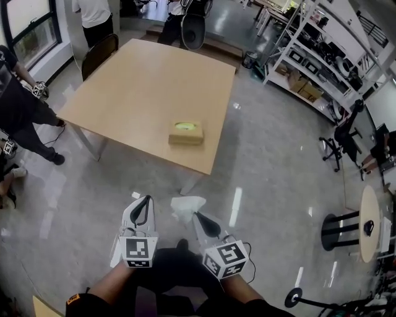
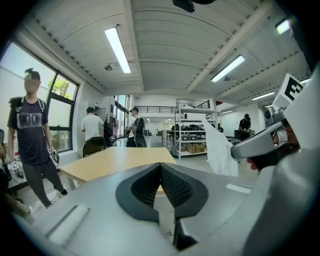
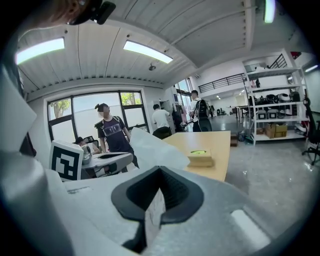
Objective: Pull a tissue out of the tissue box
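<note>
White tissue (image 3: pixel 152 149) is pinched tight between the two jaws of the right gripper (image 3: pixel 160 170). A thin bit of it runs down between the black pads, and the rest puffs up past the tips. In the head view the tissue looks crumpled at the tip of this gripper. It hangs over the shiny grey floor (image 1: pixel 266 161), near the front edge of the table but not touching it. The left gripper (image 2: pixel 160 166) is just beside the right one. Its jaws are pressed together at the tips and nothing is between them. Each gripper has a cube (image 1: pixel 138 251) with black and white squares at its back end. Ahead stands a big wooden table (image 1: pixel 136 93). The tissue box (image 1: pixel 186 133) sits on it close to the front edge, well apart from both grippers. The box is tan, with a yellow-green oval on top. A dark chair (image 1: pixel 99 52) stands at the far side of the table. A person in dark clothes (image 1: pixel 18 105) stands at the left of the table, and a person in a white shirt (image 1: pixel 93 15) stands behind the chair. Metal shelves (image 1: pixel 309 56) full of boxes and gear line the right side of the room. A black stool (image 1: pixel 340 226) and a small round table (image 1: pixel 369 226) stand at the lower right.
</note>
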